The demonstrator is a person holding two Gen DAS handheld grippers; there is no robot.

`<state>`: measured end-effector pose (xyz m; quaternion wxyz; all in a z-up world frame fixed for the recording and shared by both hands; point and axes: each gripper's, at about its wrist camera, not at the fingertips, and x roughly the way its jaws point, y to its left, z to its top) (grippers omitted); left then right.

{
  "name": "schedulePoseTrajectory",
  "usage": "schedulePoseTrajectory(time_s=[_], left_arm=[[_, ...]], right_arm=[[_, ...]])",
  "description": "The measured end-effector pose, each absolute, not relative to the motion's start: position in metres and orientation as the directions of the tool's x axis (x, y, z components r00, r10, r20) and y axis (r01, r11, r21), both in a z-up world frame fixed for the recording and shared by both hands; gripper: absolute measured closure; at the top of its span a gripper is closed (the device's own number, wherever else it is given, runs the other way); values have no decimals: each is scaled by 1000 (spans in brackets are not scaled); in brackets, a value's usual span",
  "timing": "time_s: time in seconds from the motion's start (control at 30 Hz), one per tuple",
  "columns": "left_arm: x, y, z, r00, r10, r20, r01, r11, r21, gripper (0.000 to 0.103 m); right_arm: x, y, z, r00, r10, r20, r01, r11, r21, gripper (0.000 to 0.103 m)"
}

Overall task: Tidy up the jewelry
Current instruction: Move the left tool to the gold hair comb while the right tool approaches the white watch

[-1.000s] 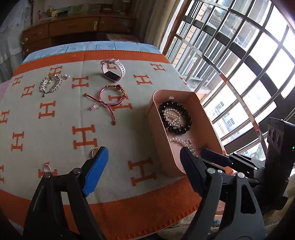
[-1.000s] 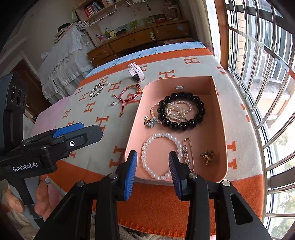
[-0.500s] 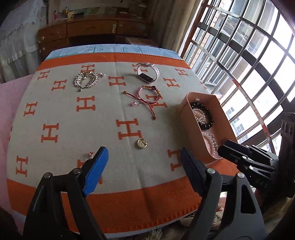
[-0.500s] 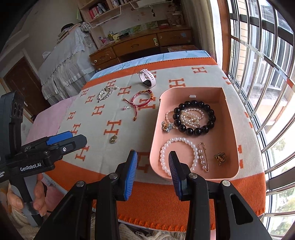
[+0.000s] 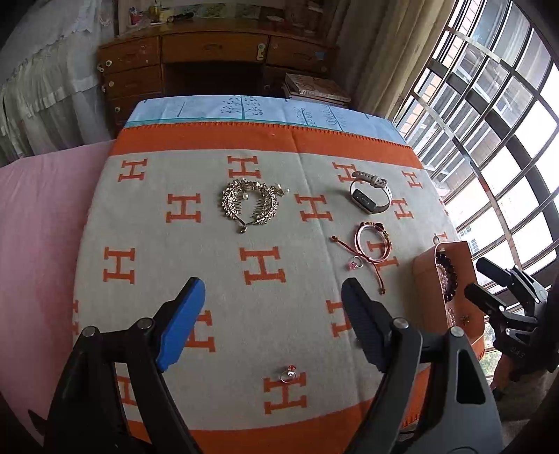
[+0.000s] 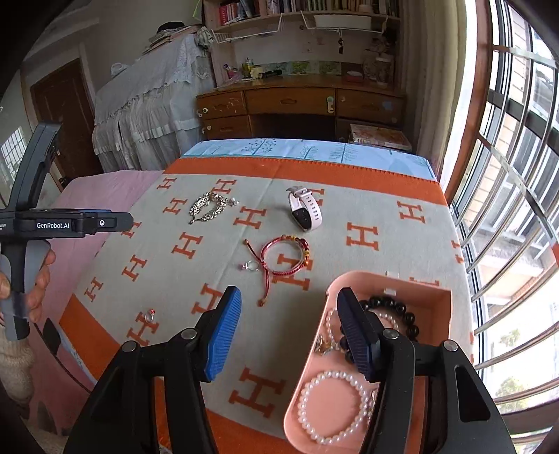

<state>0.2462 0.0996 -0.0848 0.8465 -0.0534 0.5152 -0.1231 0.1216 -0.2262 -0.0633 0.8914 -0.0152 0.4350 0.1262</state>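
Jewelry lies loose on the table in the left wrist view, a small ring (image 5: 288, 373) at lower centre between the left tongs (image 5: 270, 324), which stand wide apart and empty, apparently lined up to take it. In the right wrist view the pink tray (image 6: 417, 288) at lower right holds a pearl bracelet (image 6: 332, 407) and a black bead bracelet (image 6: 394, 312), while the right tongs (image 6: 290, 337) are opening with nothing between them.

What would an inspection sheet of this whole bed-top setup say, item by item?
Surface: orange and grey blanket with H pattern, spread flat.
Job's things: pink tray holds black bead bracelet and pearl bracelet; on the blanket lie watch, red cord bracelet, sparkly hair comb, two small rings.
Clutter: nothing seen.
Tongs: left tongs open, empty; right tongs opening, empty.
Cables: nothing seen.
Surroundings: wooden desk, bookshelf, barred window.
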Motion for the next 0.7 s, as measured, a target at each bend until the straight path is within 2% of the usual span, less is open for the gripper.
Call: schedulePoseTrajectory(time_s=[0.2,0.37,0.57,0.7], left_arm=[[318,102,-104,349,-323,-880,296,929,-223,22],[349,92,-128,384,-249,-889,478,878,-39,22],[375,82,-167,407,-161,-899,567,816,110,22],[385,75,-175,438,-166,-884,601,785,151,22]], right_arm=[[213,-222,-63,509,244,-825,-276,955,112,45],[274,-221,-83,433,255,-865,-269,952,146,45],[311,-213,-123,366,246,-897,-241,957,164,45],[319,-209,-141,353,233,-906,-239,959,154,45]])
